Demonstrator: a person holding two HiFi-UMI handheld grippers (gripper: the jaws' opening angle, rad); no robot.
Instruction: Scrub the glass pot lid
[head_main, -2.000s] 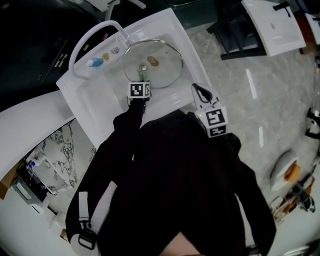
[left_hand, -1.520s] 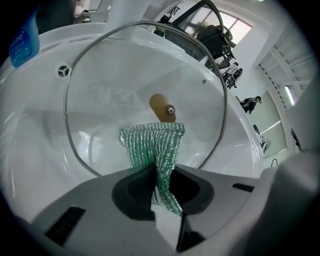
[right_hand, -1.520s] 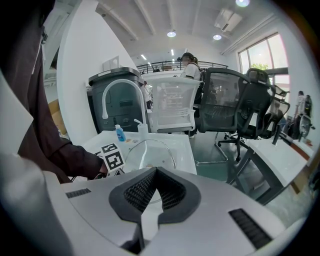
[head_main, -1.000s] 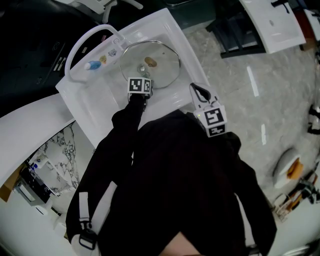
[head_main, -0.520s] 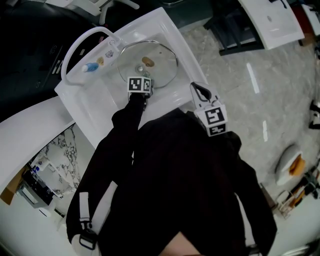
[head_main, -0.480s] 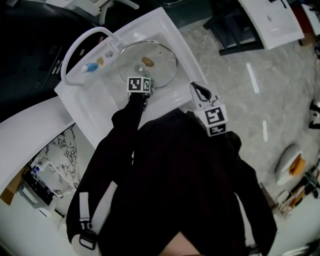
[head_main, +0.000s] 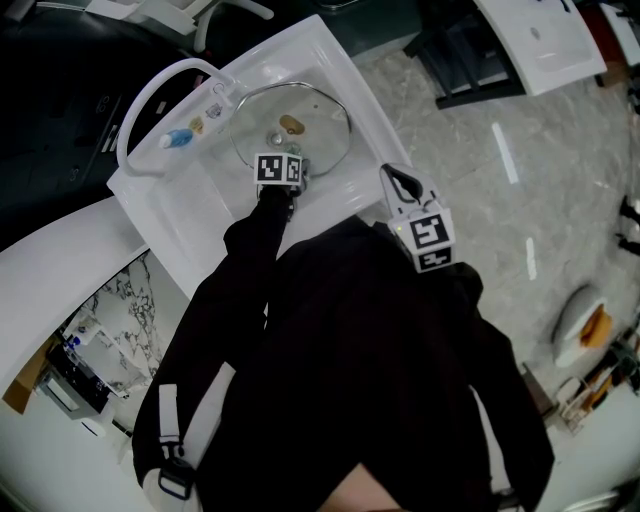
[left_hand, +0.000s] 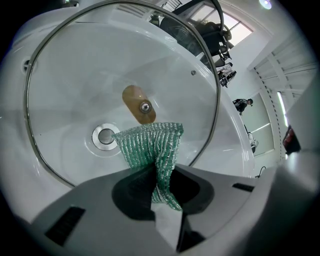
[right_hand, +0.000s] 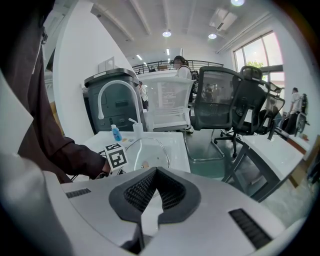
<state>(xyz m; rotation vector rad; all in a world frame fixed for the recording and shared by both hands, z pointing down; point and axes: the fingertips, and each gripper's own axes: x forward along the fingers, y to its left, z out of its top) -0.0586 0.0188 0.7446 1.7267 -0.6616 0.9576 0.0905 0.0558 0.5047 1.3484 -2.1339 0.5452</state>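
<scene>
The left hand-held gripper (left_hand: 160, 187), pinching a green mesh scrubbing cloth (left_hand: 150, 145), had edged inward across the round steel-rimmed glass pot lid (left_hand: 75, 75) resting in the white sink (head_main: 190, 205), so scrubbing seemed under way, while the right hand-held gripper (right_hand: 150, 200) idled, pressed together and empty.

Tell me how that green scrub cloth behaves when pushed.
The green scrub cloth is probably floppy: it bunches and folds in the left hand-held gripper. Its open mesh looks light, so it would likely crumple against the glass lid.
</scene>
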